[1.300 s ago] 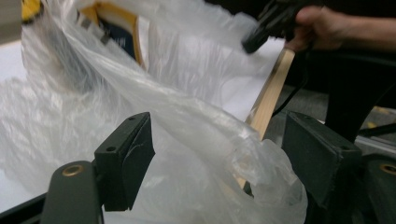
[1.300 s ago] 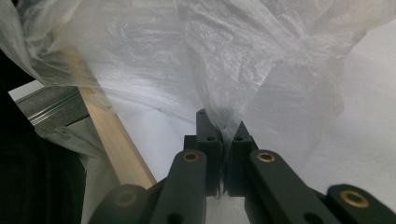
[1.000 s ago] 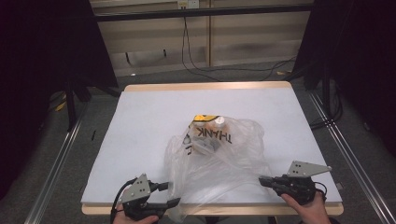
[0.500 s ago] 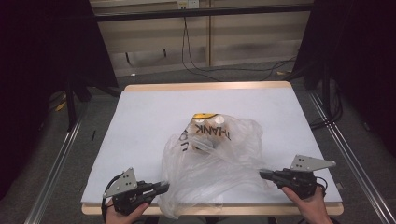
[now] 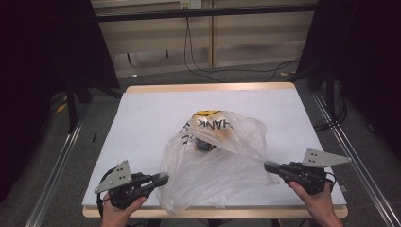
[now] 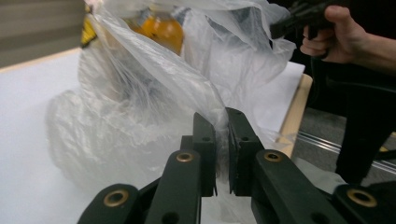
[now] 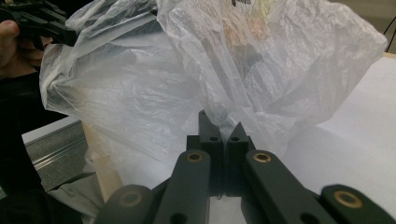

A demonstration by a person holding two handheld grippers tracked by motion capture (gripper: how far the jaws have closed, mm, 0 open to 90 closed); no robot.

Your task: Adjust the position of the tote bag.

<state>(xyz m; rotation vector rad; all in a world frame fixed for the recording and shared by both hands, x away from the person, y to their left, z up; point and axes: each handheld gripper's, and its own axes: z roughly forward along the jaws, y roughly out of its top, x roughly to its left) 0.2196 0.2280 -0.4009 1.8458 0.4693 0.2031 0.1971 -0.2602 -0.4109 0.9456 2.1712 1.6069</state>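
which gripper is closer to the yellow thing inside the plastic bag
Left, though only slightly. The left gripper pinches the plastic bag at its near left edge, below the yellow item. The right gripper pinches the bag's right side, farther out sideways.

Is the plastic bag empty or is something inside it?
Not empty. Through the clear plastic bag, a yellow-and-orange item and something dark show inside; what they are, I cannot tell.

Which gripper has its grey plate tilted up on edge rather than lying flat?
The left gripper: its grey plate stands tilted, while the right gripper carries its plate flat.
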